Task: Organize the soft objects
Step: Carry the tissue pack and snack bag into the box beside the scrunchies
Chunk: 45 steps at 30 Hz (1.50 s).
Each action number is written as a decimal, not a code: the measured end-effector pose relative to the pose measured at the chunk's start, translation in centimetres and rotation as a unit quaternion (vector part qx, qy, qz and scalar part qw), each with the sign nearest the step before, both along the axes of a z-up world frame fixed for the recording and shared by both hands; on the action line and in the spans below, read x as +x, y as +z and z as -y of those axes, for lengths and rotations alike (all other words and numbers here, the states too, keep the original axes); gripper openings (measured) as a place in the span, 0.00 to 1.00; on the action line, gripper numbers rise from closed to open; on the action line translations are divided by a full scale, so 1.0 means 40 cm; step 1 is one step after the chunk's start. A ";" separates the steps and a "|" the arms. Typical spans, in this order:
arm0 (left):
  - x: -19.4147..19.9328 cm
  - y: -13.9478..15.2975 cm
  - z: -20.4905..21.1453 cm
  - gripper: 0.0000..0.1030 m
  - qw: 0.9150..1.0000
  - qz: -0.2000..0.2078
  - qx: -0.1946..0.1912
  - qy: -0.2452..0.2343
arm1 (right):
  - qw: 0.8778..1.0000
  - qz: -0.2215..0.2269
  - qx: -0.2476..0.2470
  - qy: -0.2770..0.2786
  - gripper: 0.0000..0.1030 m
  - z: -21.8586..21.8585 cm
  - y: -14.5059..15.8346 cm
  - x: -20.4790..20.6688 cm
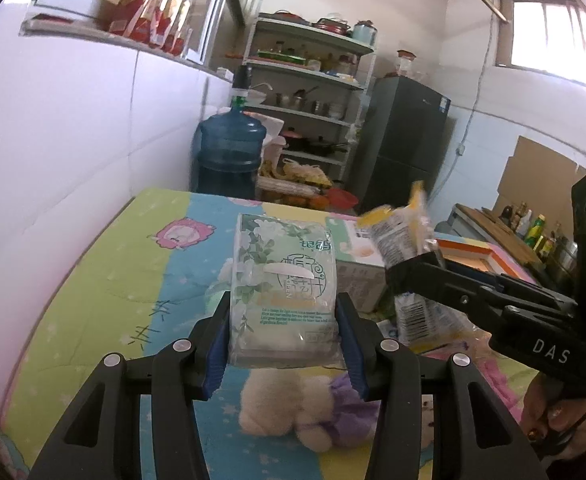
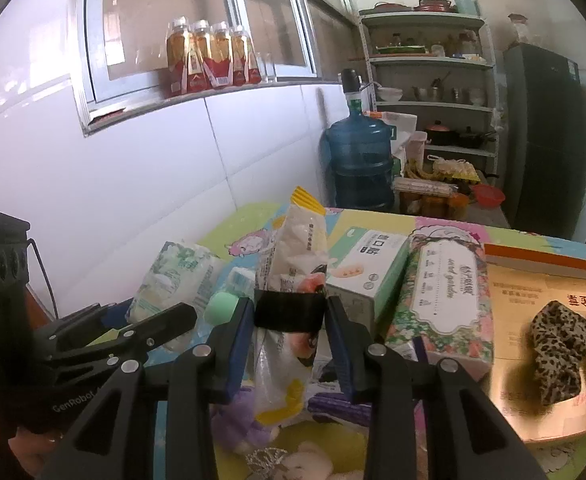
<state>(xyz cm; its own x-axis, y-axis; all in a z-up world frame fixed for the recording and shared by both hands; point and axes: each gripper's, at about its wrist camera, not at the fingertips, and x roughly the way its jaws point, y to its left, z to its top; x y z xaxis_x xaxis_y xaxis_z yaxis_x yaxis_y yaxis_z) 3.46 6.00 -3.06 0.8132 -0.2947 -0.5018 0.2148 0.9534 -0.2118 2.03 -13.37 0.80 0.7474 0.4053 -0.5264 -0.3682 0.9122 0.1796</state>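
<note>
My left gripper is shut on a green-flowered tissue pack and holds it above the table; the pack also shows in the right wrist view. My right gripper is shut on a yellow-and-white snack packet, held upright above the table; it also shows in the left wrist view, to the right of the tissue pack. A cream and purple plush toy lies on the table below both grippers.
The table has a cartoon cloth. On it are a green-white box, a floral tissue pack, an orange-edged flat box and a leopard-print cloth. A blue water jug, shelves and a fridge stand behind.
</note>
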 end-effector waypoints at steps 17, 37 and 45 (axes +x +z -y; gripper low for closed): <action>-0.037 0.053 0.112 0.49 0.999 0.014 0.014 -0.039 | 0.999 0.027 0.021 -0.023 0.34 0.104 0.038 -0.067; -0.060 0.076 0.300 0.49 0.996 0.014 0.018 -0.082 | 0.994 0.043 0.050 -0.084 0.34 0.299 0.056 -0.138; -0.072 0.080 0.396 0.49 0.994 0.018 0.023 -0.106 | 0.991 0.042 0.067 -0.112 0.34 0.400 0.045 -0.156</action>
